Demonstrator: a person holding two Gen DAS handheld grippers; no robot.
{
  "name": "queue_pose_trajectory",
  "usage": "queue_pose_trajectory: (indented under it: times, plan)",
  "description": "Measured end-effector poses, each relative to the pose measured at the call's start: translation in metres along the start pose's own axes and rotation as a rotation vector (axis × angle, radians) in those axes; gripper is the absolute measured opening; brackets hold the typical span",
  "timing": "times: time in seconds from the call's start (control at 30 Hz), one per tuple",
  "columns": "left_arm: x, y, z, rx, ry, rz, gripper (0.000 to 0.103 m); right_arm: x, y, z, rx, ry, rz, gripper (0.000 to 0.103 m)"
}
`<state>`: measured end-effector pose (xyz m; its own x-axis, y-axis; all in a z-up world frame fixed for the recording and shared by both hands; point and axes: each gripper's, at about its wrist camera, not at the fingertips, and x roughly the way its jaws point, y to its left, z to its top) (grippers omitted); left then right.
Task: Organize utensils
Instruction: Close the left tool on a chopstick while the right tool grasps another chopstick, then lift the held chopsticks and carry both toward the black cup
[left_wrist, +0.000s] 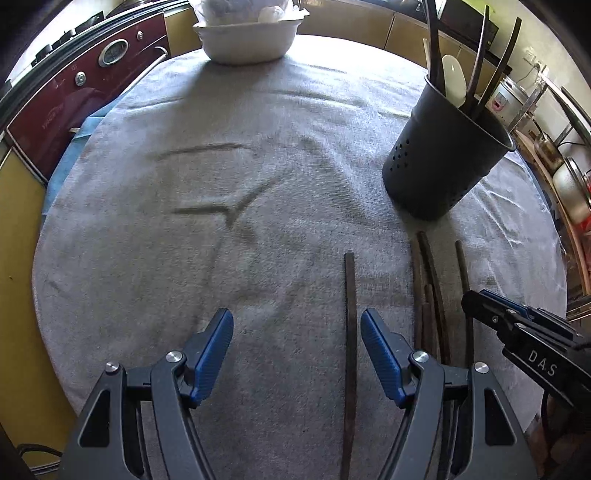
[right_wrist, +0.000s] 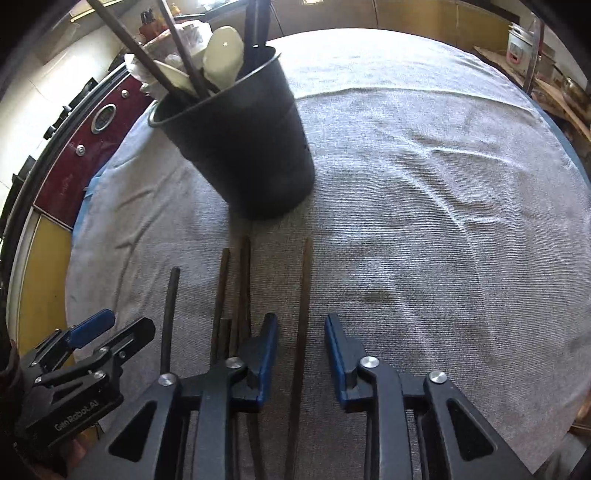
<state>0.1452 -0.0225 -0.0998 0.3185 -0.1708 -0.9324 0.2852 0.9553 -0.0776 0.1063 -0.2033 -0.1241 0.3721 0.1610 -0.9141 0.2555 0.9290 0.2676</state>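
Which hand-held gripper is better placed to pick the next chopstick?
Right. The right hand-held gripper already straddles a lone chopstick; the left hand-held gripper has its chopstick off-centre.

Matt dark perforated holder (left_wrist: 439, 162), rough grey woven cloth (left_wrist: 258, 155), dull dark wooden chopsticks (right_wrist: 301, 314), glossy white bowl (left_wrist: 245, 40)

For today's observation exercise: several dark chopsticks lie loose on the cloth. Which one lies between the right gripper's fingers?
The chopstick lying alone, farthest right of the loose ones; it runs between the right gripper's open fingers, while the others lie left of them.

"DAS" marks the right tool (left_wrist: 466, 299); "GenRobot.AI" marks the left tool (right_wrist: 122, 325).
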Motion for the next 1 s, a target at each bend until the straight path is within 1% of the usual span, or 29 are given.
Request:
queue_pose_trajectory:
  times: [0.13,0.17,0.23,0.3,0.43,0.47,0.5,0.53,0.57,0.63,0.7,0.77,0.87,0.93,1.0]
  plan:
    - [0.012,-0.004,0.006,-0.005,0.043,0.002,0.072,-0.002,-0.007,0.003,0.002,0.004,-0.005,0.019]
    - [0.014,-0.007,0.008,-0.002,0.042,0.015,0.072,-0.001,-0.006,0.004,-0.005,0.005,-0.011,0.018]
    - [0.018,-0.012,0.012,0.01,0.043,0.013,0.072,-0.002,-0.004,0.007,-0.015,0.007,-0.021,0.018]
    - [0.019,-0.017,0.014,0.022,0.043,0.032,0.07,-0.001,-0.001,0.007,-0.03,0.004,-0.036,0.015]
    - [0.024,-0.028,0.018,0.07,0.028,0.06,0.066,-0.002,0.001,0.007,-0.043,0.0,-0.035,0.013]
    - [0.024,-0.03,0.019,0.073,0.021,0.058,0.064,-0.002,0.001,0.007,-0.045,-0.001,-0.035,0.011]
    - [0.024,-0.032,0.02,0.077,0.014,0.056,0.055,-0.001,0.001,0.007,-0.046,-0.002,-0.032,0.01]
    - [0.023,-0.034,0.021,0.085,0.007,0.052,0.046,-0.002,0.0,0.007,-0.043,-0.003,-0.025,0.007]
    - [0.024,-0.036,0.022,0.092,0.0,0.049,0.042,-0.001,0.002,0.004,-0.037,-0.005,-0.019,0.006]
    - [0.025,-0.039,0.024,0.092,-0.01,0.045,0.021,-0.001,0.002,0.003,-0.04,-0.009,-0.018,0.006]
    - [0.025,-0.037,0.026,0.09,-0.015,0.035,0.011,-0.002,0.002,0.002,-0.042,-0.01,-0.021,0.006]
    - [0.024,-0.036,0.026,0.081,-0.02,0.02,0.009,-0.002,-0.001,0.0,-0.037,-0.011,-0.016,0.005]
    - [0.021,-0.025,0.024,0.035,-0.021,-0.026,0.006,-0.008,-0.006,-0.003,-0.026,-0.024,0.006,0.005]
    - [0.016,-0.021,0.022,0.027,-0.032,-0.029,0.006,-0.017,-0.011,-0.005,-0.017,-0.045,0.013,0.005]
    - [0.005,-0.016,0.019,0.025,-0.058,-0.035,0.006,-0.026,-0.015,-0.006,-0.011,-0.072,0.043,0.005]
